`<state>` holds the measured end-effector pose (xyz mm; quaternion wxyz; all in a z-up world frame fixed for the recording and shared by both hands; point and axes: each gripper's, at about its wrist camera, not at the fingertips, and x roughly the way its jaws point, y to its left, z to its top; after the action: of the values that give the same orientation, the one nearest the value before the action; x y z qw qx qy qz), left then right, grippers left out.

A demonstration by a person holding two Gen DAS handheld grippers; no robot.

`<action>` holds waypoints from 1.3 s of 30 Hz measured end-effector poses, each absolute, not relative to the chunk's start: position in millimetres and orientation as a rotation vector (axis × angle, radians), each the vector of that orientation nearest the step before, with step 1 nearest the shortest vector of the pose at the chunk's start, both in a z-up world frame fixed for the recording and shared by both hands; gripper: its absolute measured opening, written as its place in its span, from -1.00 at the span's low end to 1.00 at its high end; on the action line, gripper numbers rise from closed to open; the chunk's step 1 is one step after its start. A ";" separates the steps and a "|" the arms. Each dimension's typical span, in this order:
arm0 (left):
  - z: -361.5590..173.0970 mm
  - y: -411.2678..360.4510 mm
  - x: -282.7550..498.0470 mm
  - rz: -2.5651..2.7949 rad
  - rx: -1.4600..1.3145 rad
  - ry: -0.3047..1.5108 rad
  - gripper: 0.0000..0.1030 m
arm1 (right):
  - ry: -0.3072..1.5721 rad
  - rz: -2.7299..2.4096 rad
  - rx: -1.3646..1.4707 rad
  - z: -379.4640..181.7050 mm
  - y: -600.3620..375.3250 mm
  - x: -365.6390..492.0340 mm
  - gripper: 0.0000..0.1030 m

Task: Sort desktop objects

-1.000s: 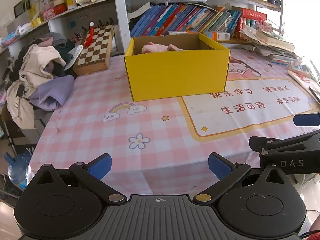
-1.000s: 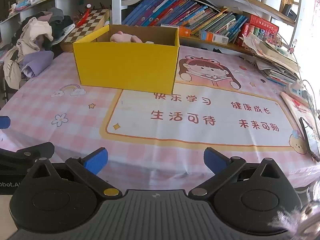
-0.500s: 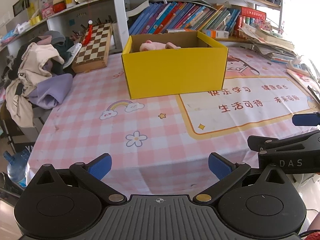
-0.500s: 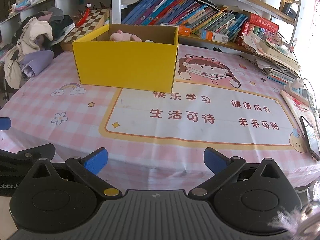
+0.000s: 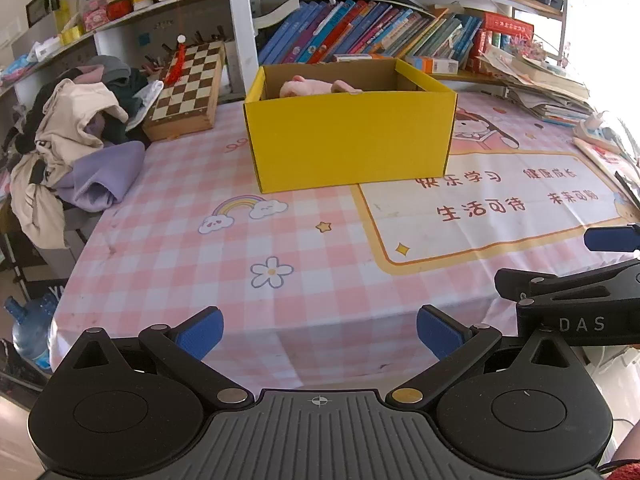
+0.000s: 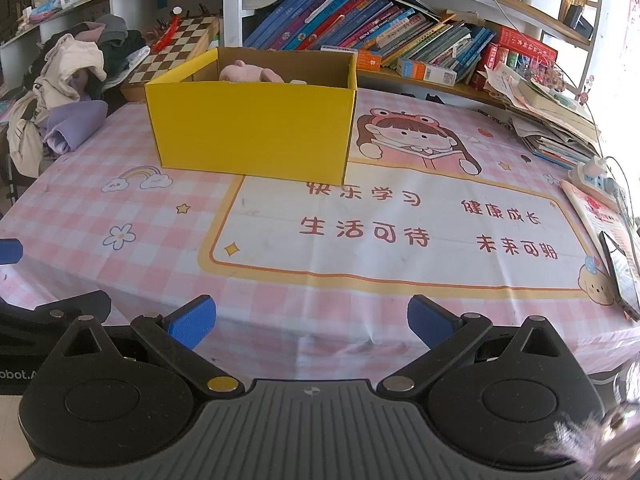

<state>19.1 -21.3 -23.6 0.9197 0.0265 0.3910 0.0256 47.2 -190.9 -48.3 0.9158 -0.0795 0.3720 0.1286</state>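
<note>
Left wrist view has my left gripper (image 5: 318, 330) wide open and empty at the bottom edge, right gripper (image 6: 312, 320) the same. The box (image 5: 352, 148) sits upper centre with a pink toy (image 5: 316, 88) already inside. Looks like I'm between picks, so next I need to find whatever's left to sort.

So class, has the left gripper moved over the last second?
Yes: the left gripper has backed away; the yellow box sits higher and smaller in its view.
</note>
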 end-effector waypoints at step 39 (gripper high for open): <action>-28.4 -16.5 25.5 0.039 0.050 0.826 1.00 | 0.787 0.260 -0.171 -53.5 -186.3 54.3 1.00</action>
<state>25.4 -16.5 -28.4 0.9153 0.0243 0.4015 0.0191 54.3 -186.3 -53.5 0.9119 -0.0829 0.3817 0.1261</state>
